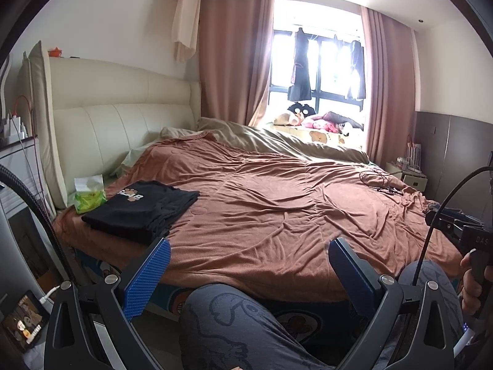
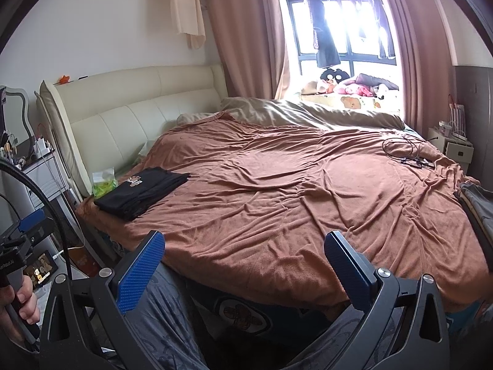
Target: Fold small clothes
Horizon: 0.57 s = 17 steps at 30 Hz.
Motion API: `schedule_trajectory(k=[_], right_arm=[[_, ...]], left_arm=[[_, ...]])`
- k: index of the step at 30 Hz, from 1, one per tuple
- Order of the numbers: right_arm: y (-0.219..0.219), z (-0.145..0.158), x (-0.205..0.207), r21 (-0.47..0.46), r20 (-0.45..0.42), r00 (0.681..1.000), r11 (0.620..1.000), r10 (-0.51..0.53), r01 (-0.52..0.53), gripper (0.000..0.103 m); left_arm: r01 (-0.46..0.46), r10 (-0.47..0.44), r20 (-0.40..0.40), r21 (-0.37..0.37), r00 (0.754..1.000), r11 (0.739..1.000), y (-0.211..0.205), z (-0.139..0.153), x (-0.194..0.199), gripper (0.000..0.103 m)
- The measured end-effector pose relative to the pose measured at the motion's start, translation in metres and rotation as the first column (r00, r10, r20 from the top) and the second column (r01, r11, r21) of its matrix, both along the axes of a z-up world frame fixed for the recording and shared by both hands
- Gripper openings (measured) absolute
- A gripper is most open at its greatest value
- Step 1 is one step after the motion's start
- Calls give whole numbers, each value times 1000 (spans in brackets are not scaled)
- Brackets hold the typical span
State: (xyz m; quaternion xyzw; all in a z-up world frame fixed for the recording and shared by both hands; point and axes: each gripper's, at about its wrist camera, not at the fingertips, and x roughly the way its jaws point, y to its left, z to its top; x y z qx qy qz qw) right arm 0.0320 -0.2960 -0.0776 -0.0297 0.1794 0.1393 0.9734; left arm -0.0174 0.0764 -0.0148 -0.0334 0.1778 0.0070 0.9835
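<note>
A folded stack of black clothes [image 1: 141,209] with a paw print on top lies at the near left corner of the bed, also seen in the right wrist view as the black stack [image 2: 141,192]. At the bed's right edge lies a pile of grey clothes [image 2: 477,206]. My left gripper [image 1: 249,252] is held open above the person's knee at the front edge of the bed, nothing between its blue pads. My right gripper [image 2: 245,246] is open too, empty, over the front edge of the brown blanket [image 2: 292,185]. Both grippers are well short of the clothes.
A green tissue pack [image 1: 89,194] sits beside the black stack by the cream headboard [image 1: 123,117]. Black cables [image 2: 406,151] lie at the far right of the bed. A tan duvet [image 1: 277,141] is bunched at the back. A tablet [image 1: 23,326] lies on the floor at left.
</note>
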Motion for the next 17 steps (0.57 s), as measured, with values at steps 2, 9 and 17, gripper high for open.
schedule_trajectory(k=[2, 9, 17], right_arm=[[0, 0, -1, 0, -1, 1000, 1000, 2, -2, 103], [-1, 1, -5, -10, 2, 1000, 1000, -4, 4, 103], [-5, 0, -8, 1, 16, 1000, 1000, -19, 19, 103]], left_arm=[[1, -1, -2, -1, 1000, 1000, 0, 0, 0, 103], [6, -6, 10, 5, 1000, 1000, -1, 2, -11, 103], [8, -8, 26, 10, 1000, 1000, -3, 6, -18, 103]])
